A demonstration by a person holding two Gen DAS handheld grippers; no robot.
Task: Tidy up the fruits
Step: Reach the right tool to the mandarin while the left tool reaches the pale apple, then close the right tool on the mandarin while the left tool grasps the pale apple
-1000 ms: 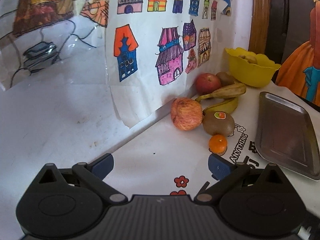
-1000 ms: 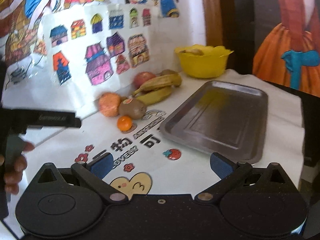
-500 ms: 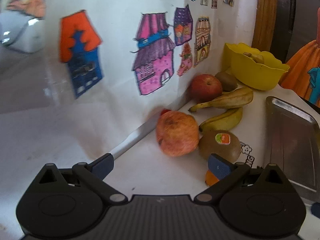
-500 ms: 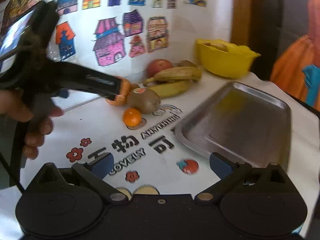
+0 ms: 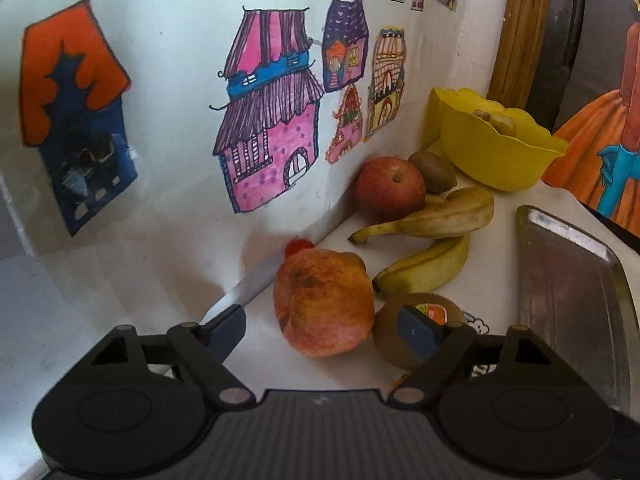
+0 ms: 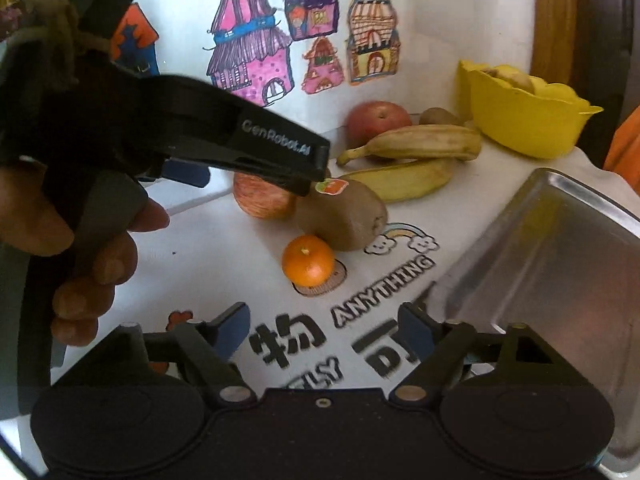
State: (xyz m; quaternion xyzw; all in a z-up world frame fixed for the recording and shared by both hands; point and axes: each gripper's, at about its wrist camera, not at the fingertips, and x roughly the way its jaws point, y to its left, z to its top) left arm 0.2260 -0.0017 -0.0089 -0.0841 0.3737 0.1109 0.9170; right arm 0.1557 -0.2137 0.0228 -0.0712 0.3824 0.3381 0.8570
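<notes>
A blotchy orange-red apple (image 5: 324, 304) lies by the wall, between the fingers of my left gripper (image 5: 320, 332). Its jaws are closing, and small gaps still show on both sides of the fruit. A stickered kiwi (image 5: 386, 344) touches the apple on the right, partly behind the right finger. In the right wrist view a small orange (image 6: 308, 266) sits on the printed mat, just ahead of my right gripper (image 6: 324, 334). That gripper's jaws are closing too, with nothing between them. Two bananas (image 6: 420, 144), a red apple (image 6: 376, 120) and a second kiwi (image 5: 434, 170) lie further back.
A steel tray (image 6: 552, 248) lies on the right. A yellow bowl (image 6: 524, 120) holding fruit stands in the back corner. The wall with house drawings (image 5: 272, 120) runs close along the left. A person's hand (image 6: 92, 240) holds the left gripper. A small red fruit (image 5: 298, 245) sits at the wall.
Both grippers have moved forward and down toward the fruit pile. The left one now straddles the orange-red apple, the right one nears the small orange. Both pairs of jaws have narrowed.
</notes>
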